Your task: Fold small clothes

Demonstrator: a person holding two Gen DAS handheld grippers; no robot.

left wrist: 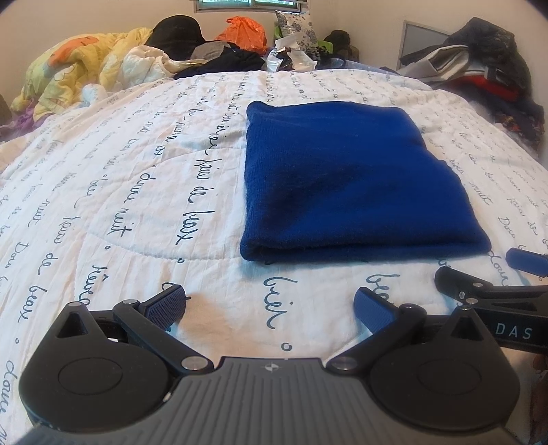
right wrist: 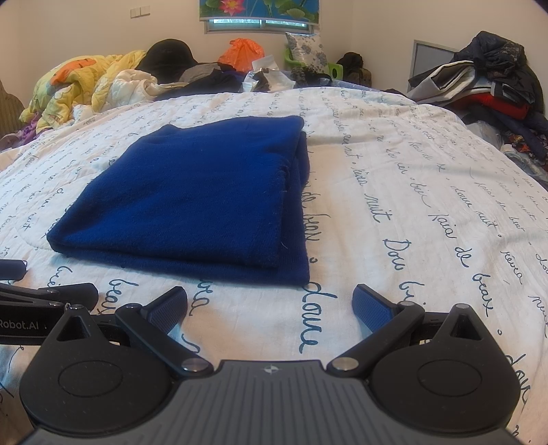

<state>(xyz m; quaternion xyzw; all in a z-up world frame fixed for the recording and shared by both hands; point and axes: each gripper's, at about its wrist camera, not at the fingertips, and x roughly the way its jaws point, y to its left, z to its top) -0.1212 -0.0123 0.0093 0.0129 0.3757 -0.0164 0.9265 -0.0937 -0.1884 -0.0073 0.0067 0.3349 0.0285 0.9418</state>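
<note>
A dark blue knitted garment (left wrist: 346,185) lies folded into a flat rectangle on the white quilt (left wrist: 137,191) printed with blue script. In the right wrist view the same garment (right wrist: 198,202) sits ahead and to the left, its layered edges stacked along the right side. My left gripper (left wrist: 270,308) is open just in front of the garment's near edge, nothing between its blue pads. My right gripper (right wrist: 270,306) is open too, a short way back from the garment's near right corner. Each gripper shows at the edge of the other's view.
Crumpled yellow bedding (left wrist: 78,68), dark clothes and an orange bag (left wrist: 243,32) are heaped at the far end of the bed. A pile of clothes (right wrist: 493,89) rises at the far right. Bare quilt stretches left and right of the garment.
</note>
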